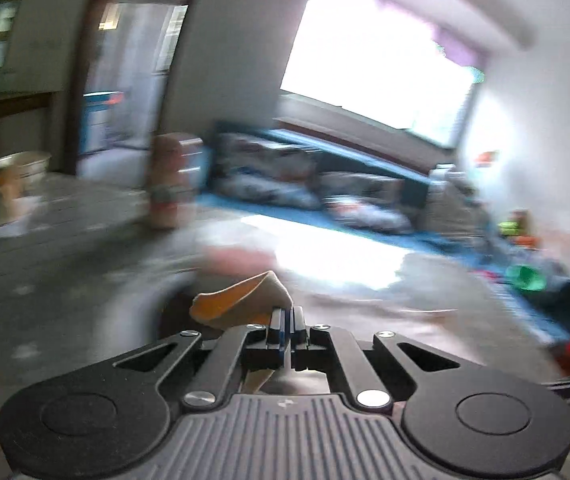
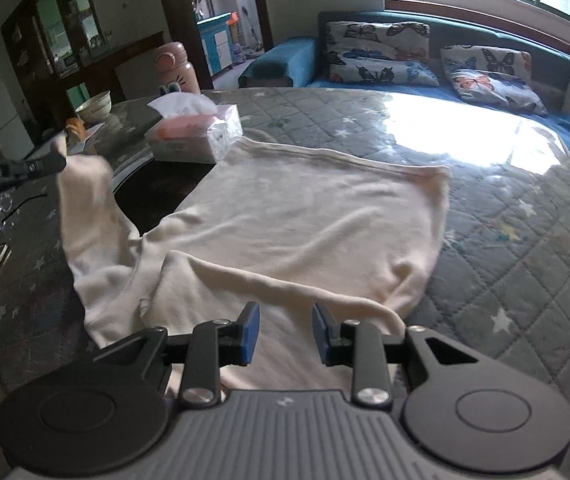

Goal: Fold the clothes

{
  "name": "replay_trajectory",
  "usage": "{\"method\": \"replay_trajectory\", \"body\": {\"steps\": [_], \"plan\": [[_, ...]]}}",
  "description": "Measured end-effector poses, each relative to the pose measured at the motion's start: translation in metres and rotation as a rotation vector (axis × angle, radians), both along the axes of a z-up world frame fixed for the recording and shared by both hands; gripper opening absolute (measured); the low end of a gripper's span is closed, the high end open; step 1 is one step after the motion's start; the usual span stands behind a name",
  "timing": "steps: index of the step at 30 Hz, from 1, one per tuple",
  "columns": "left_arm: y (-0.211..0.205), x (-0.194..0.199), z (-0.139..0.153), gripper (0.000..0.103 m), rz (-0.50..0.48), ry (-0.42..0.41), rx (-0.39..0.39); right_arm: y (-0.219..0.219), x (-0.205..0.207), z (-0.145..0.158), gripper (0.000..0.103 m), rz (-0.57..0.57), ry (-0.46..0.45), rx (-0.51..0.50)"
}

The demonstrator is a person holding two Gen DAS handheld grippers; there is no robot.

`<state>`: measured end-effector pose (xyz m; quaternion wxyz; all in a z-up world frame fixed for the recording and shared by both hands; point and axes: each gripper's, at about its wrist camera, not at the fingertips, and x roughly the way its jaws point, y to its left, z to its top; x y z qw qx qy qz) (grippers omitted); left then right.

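Cream garment (image 2: 293,224) on quilted table (image 2: 525,248), tissue box (image 2: 195,136) beside its far edge

We see a soft, matt cream knit garment (image 2: 293,216), wrinkled, lying on a quilted cloth cover under glossy clear film on the desk (image 2: 505,208). The right tool (image 2: 285,334) is matt black plastic with shiny metal screws and blue rubbery pads. The tissue pack (image 2: 197,136) wears crinkly glossy plastic; the bottle (image 2: 175,68) looks smooth pink plastic.
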<state>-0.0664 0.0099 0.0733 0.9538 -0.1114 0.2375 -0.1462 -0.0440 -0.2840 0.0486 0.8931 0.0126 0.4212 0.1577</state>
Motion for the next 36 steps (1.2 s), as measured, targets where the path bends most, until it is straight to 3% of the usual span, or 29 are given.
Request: {"method": "replay_trajectory", "body": {"steps": [4, 9, 13, 18, 20, 25, 28, 31, 36], "plan": [[-0.055, -0.019, 0.009, 0.003, -0.204, -0.030, -0.046, -0.011, -0.006, 0.000, 0.029, -0.024, -0.004, 0.012], [-0.097, -0.027, -0.019, 0.014, -0.322, 0.034, 0.033, -0.019, -0.011, 0.000, 0.029, -0.035, -0.005, 0.024], [-0.081, -0.026, -0.036, 0.031, -0.298, 0.080, 0.089, -0.017, -0.013, 0.001, 0.029, -0.025, -0.011, 0.025], [-0.052, -0.019, -0.051, 0.032, -0.209, 0.107, 0.187, 0.003, -0.005, -0.006, 0.037, 0.033, 0.020, 0.005], [-0.041, -0.015, -0.057, 0.037, -0.189, 0.125, 0.195, 0.010, 0.000, -0.015, 0.037, 0.042, 0.046, -0.006], [-0.019, -0.010, -0.072, 0.038, -0.172, 0.162, 0.187, 0.024, 0.002, -0.030, 0.037, 0.055, 0.098, -0.062], [-0.013, -0.011, -0.075, 0.038, -0.171, 0.166, 0.182, 0.028, 0.001, -0.027, 0.005, 0.075, 0.116, -0.062], [-0.019, -0.017, -0.070, 0.043, -0.213, 0.135, 0.168, 0.031, 0.002, -0.012, 0.004, 0.070, 0.080, -0.066], [-0.049, -0.037, -0.051, 0.062, -0.348, 0.038, 0.145, 0.035, 0.012, 0.025, 0.004, 0.095, 0.069, 0.105]]}}
